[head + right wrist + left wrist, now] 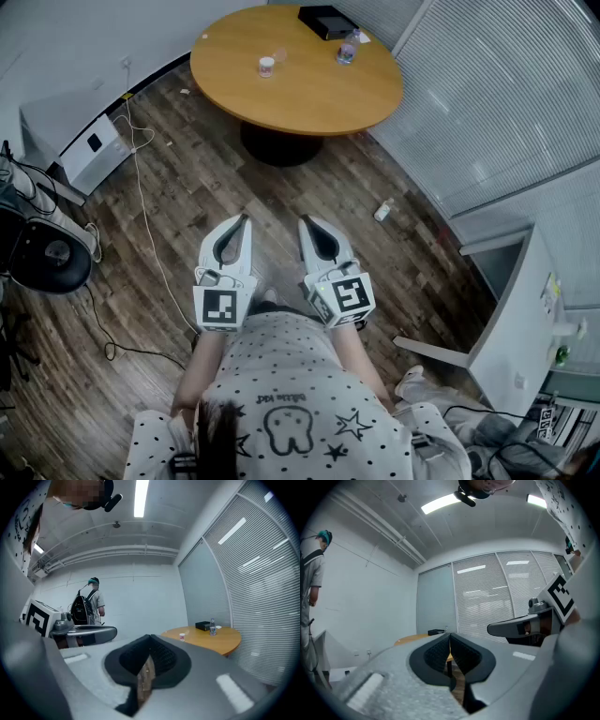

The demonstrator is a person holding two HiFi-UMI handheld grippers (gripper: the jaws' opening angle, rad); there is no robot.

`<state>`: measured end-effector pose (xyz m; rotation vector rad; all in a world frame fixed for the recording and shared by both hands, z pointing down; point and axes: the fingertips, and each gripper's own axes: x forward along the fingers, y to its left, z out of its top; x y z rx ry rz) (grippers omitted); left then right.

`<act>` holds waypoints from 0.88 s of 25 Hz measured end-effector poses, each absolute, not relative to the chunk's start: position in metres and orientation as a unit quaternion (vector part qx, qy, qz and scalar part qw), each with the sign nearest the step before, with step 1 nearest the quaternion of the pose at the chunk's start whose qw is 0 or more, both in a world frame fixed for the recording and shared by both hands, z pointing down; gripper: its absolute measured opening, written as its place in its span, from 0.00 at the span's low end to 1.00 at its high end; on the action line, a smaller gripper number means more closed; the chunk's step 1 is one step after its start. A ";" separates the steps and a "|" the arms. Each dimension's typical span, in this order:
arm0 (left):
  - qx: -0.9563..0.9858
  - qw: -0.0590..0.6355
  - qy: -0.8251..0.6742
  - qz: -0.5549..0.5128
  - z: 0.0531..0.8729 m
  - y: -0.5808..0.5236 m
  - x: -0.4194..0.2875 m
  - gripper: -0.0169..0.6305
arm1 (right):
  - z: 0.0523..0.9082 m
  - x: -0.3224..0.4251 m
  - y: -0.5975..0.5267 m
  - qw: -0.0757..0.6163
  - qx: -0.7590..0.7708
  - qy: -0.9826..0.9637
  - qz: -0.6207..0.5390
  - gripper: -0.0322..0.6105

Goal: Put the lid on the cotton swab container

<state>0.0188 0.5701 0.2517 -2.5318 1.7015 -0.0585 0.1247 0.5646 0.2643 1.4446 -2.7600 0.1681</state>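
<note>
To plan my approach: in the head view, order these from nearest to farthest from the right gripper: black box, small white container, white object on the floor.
1. White object, on the floor, rightward.
2. Small white container, left on the table.
3. Black box, far table edge.

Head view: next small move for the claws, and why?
The left claw and right claw are shut and empty, level over the floor. The swab container stands on the table, well ahead of them. So probably walk up to the table first; nothing looks reachable yet.
</note>
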 end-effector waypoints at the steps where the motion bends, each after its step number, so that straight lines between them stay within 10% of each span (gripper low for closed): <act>1: -0.829 0.044 0.557 -0.017 0.251 0.571 0.019 0.05 | 0.265 0.125 0.565 0.011 0.462 -0.885 0.054 0.06; 22: -0.825 0.040 0.563 -0.007 0.252 0.577 0.021 0.05 | 0.256 0.133 0.573 -0.017 0.457 -0.888 0.055 0.06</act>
